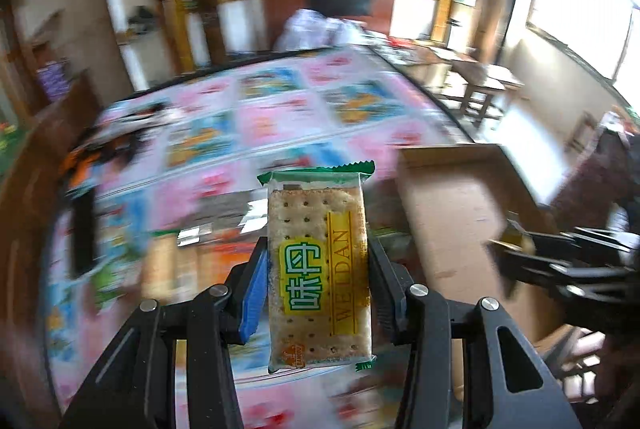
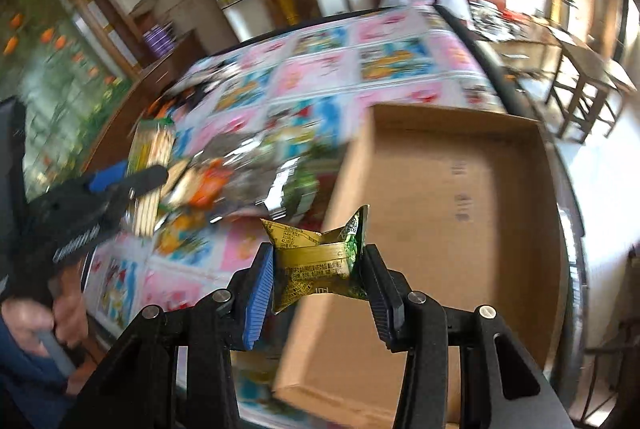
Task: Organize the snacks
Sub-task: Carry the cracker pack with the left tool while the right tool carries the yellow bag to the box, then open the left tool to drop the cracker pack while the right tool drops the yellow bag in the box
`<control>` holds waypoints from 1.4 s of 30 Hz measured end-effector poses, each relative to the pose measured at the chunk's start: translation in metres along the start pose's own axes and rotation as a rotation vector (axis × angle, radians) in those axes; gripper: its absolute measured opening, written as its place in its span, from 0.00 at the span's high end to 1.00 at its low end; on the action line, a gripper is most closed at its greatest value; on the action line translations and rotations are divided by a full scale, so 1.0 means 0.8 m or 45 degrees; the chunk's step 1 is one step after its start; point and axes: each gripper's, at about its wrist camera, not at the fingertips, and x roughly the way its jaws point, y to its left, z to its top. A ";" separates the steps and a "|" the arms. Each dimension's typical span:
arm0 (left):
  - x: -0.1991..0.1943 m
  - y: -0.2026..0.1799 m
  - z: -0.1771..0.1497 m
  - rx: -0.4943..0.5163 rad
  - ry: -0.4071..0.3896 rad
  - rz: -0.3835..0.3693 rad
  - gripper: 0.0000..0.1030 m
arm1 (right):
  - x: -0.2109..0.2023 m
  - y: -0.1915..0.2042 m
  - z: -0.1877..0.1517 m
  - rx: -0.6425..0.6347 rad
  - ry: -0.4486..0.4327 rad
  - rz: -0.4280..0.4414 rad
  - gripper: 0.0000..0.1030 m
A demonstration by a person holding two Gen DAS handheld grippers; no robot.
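Observation:
My left gripper [image 1: 318, 261] is shut on a clear-wrapped cracker pack [image 1: 318, 269] with green ends and a yellow side band, held upright above the table. In the right wrist view the left gripper [image 2: 132, 175] shows at the left with that pack [image 2: 154, 149] in it. My right gripper [image 2: 318, 269] is shut on a crumpled gold and green snack packet [image 2: 316, 265], lifted over the near left wall of an open cardboard box [image 2: 460, 189]. The same box [image 1: 452, 213] lies right of the cracker pack, and the right gripper [image 1: 516, 249] reaches in from the right edge.
A blurred pile of mixed snack packets [image 2: 240, 181] lies on the pink and blue cartoon tablecloth [image 2: 320, 69] left of the box. A person's hand [image 2: 36, 313] holds the left gripper's handle. Wooden stools [image 2: 580, 85] stand beyond the table's right edge.

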 end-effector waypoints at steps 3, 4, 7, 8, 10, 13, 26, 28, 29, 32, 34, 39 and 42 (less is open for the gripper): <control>0.030 -0.041 0.019 0.024 0.053 -0.124 0.56 | -0.007 -0.041 0.013 0.079 -0.015 -0.032 0.54; 0.042 -0.053 0.024 0.030 0.075 -0.155 0.56 | -0.007 -0.057 0.018 0.114 -0.018 -0.042 0.54; 0.082 -0.089 0.035 0.030 0.143 -0.245 0.56 | 0.000 -0.095 0.032 0.201 -0.012 -0.054 0.54; 0.095 -0.098 0.037 0.028 0.163 -0.272 0.56 | 0.002 -0.108 0.037 0.226 -0.012 -0.052 0.54; 0.119 -0.114 0.037 0.024 0.195 -0.287 0.56 | 0.010 -0.125 0.045 0.252 -0.003 -0.066 0.54; 0.149 -0.125 0.036 0.004 0.241 -0.305 0.57 | 0.023 -0.147 0.059 0.275 0.001 -0.085 0.54; 0.180 -0.144 0.020 0.051 0.263 -0.268 0.56 | 0.075 -0.173 0.079 0.223 0.078 -0.183 0.50; 0.179 -0.145 0.019 0.059 0.257 -0.270 0.56 | 0.077 -0.175 0.079 0.225 0.081 -0.186 0.48; 0.180 -0.146 0.019 0.060 0.254 -0.272 0.57 | 0.077 -0.176 0.078 0.230 0.083 -0.183 0.47; 0.180 -0.145 0.017 0.060 0.256 -0.277 0.56 | 0.078 -0.177 0.075 0.233 0.090 -0.187 0.46; 0.181 -0.143 0.018 0.059 0.257 -0.281 0.56 | 0.077 -0.177 0.073 0.237 0.086 -0.188 0.46; 0.165 -0.144 0.017 0.068 0.241 -0.307 0.48 | 0.064 -0.173 0.071 0.234 0.066 -0.190 0.45; 0.141 -0.138 0.016 0.069 0.212 -0.315 0.48 | 0.049 -0.167 0.067 0.251 0.030 -0.183 0.45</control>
